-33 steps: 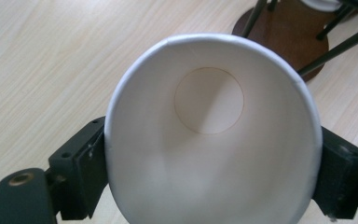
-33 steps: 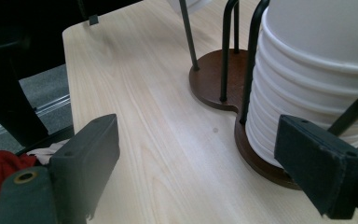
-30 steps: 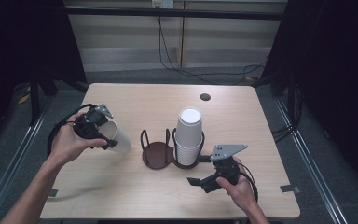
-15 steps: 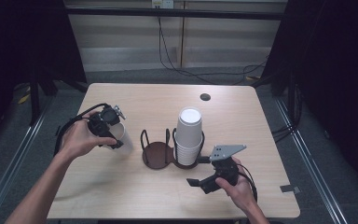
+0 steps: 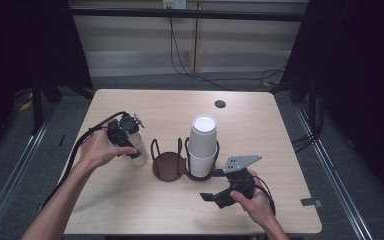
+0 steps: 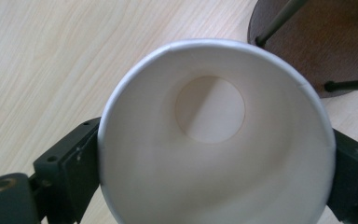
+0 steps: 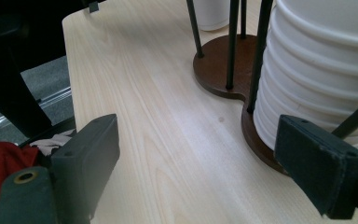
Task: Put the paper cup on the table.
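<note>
Jaws of the left gripper (image 6: pixel 209 154) press against opposite sides of a single white paper cup (image 6: pixel 214 140), clamped on its wall near the rim; the left gripper view looks straight down into the cup, which holds nothing, its round bottom plain to see. In the high view the left gripper (image 5: pixel 125 136) sits over that paper cup (image 5: pixel 136 150), which stands on the wooden table (image 5: pixel 130 107) just to the gripper's right-hand side of the person's left hand (image 5: pixel 97 149), near the brown cup holder (image 5: pixel 169 165) but apart from it.

The right gripper (image 7: pixel 205 168) stands with its jaws wide apart, gripping nothing. Its right jaw lies just beside the bottom of the stack of white paper cups (image 7: pixel 326 70); whether they touch cannot be told. Ahead of the jaws rise the holder's thin black rods on its dark brown base (image 7: pixel 219 60). In the high view the right gripper (image 5: pixel 230 189), in the person's right hand (image 5: pixel 252 200), rests low near the table's front edge, just below the cup stack (image 5: pixel 202 145).

The holder has two ringed bays: the one nearer the left gripper is bare, the one nearer the right gripper carries the stack, mouths down.

Beyond the table's far edge run cables (image 5: pixel 180 55) across a grey floor, with dark curtains at both sides.
</note>
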Motion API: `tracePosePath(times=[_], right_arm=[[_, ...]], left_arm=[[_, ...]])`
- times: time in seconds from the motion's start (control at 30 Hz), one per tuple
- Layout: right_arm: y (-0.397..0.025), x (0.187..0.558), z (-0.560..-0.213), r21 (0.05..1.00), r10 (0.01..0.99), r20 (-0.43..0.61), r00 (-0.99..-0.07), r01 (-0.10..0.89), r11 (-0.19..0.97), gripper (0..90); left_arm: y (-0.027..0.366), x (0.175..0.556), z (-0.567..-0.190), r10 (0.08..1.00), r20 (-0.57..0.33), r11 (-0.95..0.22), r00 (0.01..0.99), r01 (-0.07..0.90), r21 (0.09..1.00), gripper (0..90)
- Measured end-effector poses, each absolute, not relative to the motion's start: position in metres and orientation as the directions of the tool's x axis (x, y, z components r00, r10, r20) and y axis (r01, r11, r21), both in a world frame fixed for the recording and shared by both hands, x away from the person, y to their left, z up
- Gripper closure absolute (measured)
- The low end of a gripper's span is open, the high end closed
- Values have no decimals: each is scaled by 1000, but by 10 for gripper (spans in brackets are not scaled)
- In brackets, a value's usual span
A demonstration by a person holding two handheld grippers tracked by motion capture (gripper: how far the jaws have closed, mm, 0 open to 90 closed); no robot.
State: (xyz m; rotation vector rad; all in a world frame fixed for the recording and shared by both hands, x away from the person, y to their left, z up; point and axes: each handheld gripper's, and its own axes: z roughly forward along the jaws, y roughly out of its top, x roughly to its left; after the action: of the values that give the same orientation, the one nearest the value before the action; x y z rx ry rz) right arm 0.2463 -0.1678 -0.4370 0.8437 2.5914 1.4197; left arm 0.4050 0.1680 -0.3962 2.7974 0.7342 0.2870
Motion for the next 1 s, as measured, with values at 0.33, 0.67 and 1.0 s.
tracePosePath(times=[0.33, 0.67, 1.0], right_arm=[[-165, 248, -442, 765, 472, 227, -852, 456, 455, 145], [-168, 249, -444, 762, 481, 238, -844, 469, 446, 145], [-167, 250, -445, 757, 484, 238, -842, 473, 451, 145]], left_arm=[[163, 408, -405, 514, 93, -831, 853, 469, 298, 60], [173, 406, -421, 509, 48, -822, 859, 469, 324, 75], [193, 402, -427, 520, -10, -800, 854, 491, 346, 132]])
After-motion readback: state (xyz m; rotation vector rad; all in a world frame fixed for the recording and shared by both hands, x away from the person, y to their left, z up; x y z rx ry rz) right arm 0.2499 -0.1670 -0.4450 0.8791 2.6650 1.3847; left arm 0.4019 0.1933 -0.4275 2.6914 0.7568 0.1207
